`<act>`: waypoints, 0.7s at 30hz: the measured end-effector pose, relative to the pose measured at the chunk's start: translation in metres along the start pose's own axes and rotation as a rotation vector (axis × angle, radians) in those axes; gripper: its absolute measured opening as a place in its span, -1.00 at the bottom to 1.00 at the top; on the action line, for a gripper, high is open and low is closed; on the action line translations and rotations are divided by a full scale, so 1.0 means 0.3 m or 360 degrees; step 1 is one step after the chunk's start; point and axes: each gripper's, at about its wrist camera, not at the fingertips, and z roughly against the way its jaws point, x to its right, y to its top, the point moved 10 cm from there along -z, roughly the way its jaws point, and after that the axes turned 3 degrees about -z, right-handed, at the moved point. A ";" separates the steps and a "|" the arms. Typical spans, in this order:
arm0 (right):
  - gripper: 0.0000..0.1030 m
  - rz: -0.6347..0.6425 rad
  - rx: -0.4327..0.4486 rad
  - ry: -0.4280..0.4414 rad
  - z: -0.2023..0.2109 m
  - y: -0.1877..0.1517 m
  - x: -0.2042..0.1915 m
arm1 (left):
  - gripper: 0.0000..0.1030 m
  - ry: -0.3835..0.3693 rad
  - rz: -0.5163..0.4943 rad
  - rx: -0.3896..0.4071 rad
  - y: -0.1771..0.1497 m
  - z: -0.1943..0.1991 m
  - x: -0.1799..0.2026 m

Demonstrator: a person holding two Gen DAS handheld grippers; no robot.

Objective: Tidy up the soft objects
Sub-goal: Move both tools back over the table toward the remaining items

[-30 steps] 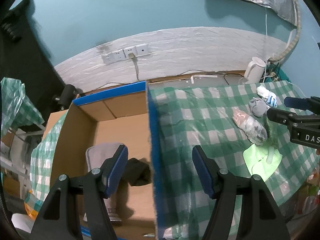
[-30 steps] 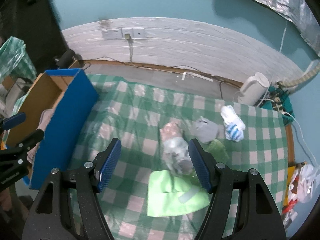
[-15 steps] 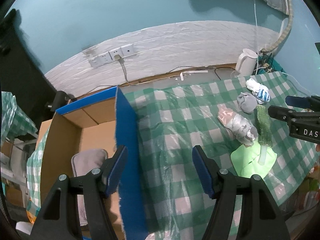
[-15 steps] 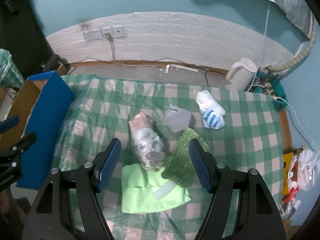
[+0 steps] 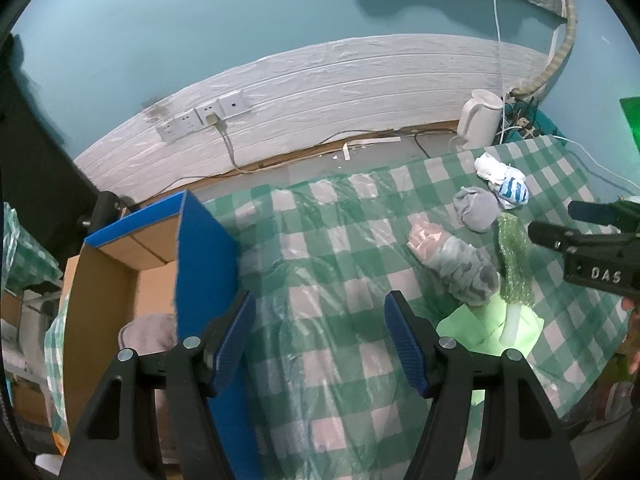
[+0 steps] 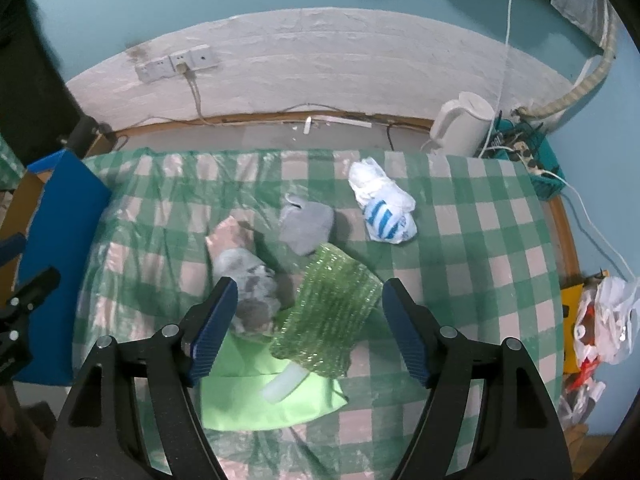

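The sparkly green sleeve (image 6: 334, 304) is lying mid-counter (image 6: 480, 240) on a lime cloth (image 6: 272, 396). A grey mottled bundle (image 6: 248, 284) is touching its left side, with a grey sock (image 6: 306, 226) and a white-blue bundle (image 6: 384, 208) just behind it. Right gripper (image 6: 308, 320) is hanging over the sleeve, jaws opening, gripping nothing. Left gripper (image 5: 320, 338) is gaping empty beside the blue box (image 5: 204, 264), well left of the sleeve.

We see only a corner of the grey cloth (image 5: 146, 326) in the cardboard box (image 5: 100, 280); the blue flap (image 5: 204, 256) hides the rest. The light green cloth (image 6: 256, 396) lies partly under the sparkly green piece (image 6: 332, 312), and the right gripper (image 5: 592, 248) is cut off at the frame's edge.
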 end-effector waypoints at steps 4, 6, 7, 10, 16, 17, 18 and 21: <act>0.45 -0.0019 -0.0048 -0.0030 -0.051 -0.014 0.031 | 0.33 -0.0013 -0.0009 -0.0026 0.012 -0.048 0.034; 0.45 -0.0033 -0.0079 -0.0035 -0.081 -0.020 0.042 | 0.33 -0.0024 -0.0008 -0.0047 0.014 -0.074 0.051; 0.45 -0.0039 -0.0093 -0.0039 -0.095 -0.023 0.046 | 0.33 -0.0029 -0.0006 -0.0053 0.015 -0.082 0.057; 0.45 -0.0068 -0.0135 -0.0040 -0.133 -0.036 0.062 | 0.33 -0.0051 0.0002 -0.0081 0.021 -0.117 0.080; 0.46 -0.0137 -0.0200 -0.0032 -0.190 -0.051 0.091 | 0.33 -0.0116 0.0024 -0.0123 0.033 -0.173 0.119; 0.46 -0.0150 -0.0210 -0.0029 -0.198 -0.053 0.094 | 0.33 -0.0120 0.0028 -0.0132 0.034 -0.184 0.123; 0.46 -0.0165 -0.0222 -0.0025 -0.208 -0.055 0.098 | 0.33 -0.0129 0.0033 -0.0144 0.036 -0.195 0.129; 0.46 -0.0182 -0.0242 -0.0017 -0.226 -0.057 0.098 | 0.33 -0.0160 0.0054 -0.0176 0.038 -0.222 0.147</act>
